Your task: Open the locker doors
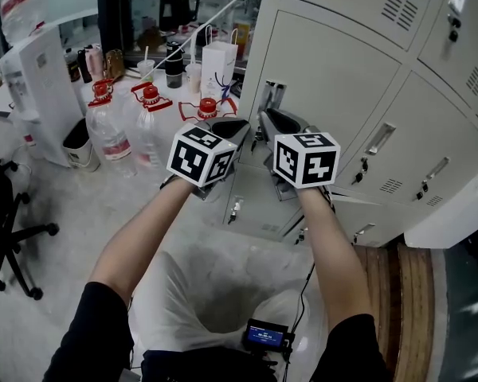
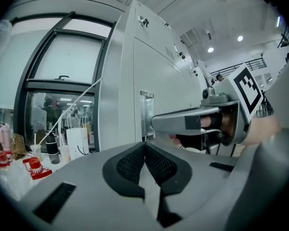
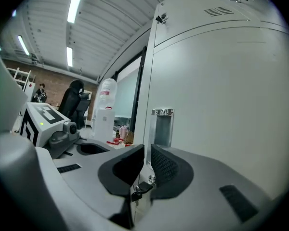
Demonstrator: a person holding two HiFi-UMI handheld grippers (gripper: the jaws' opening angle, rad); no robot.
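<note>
A bank of pale grey lockers (image 1: 334,78) fills the right of the head view. Its doors look closed, each with a recessed metal handle. Both grippers are held side by side in front of the leftmost door, just under its handle (image 1: 272,94). My left gripper (image 1: 237,127) is shut, pads meeting with nothing between them (image 2: 144,147). It sees the handle (image 2: 147,114) ahead and the right gripper (image 2: 202,121) beside it. My right gripper (image 1: 268,119) is shut too (image 3: 147,154). The handle (image 3: 162,126) stands just beyond it, and a small door lock (image 3: 140,186) shows through the slit below the pads.
Large water bottles with red caps (image 1: 107,130) stand on the floor to the left. Beyond them are a white water dispenser (image 1: 36,94) and a small bin (image 1: 80,146). A white paper bag (image 1: 219,66) sits by the locker's corner. A black office chair (image 1: 4,213) is at far left.
</note>
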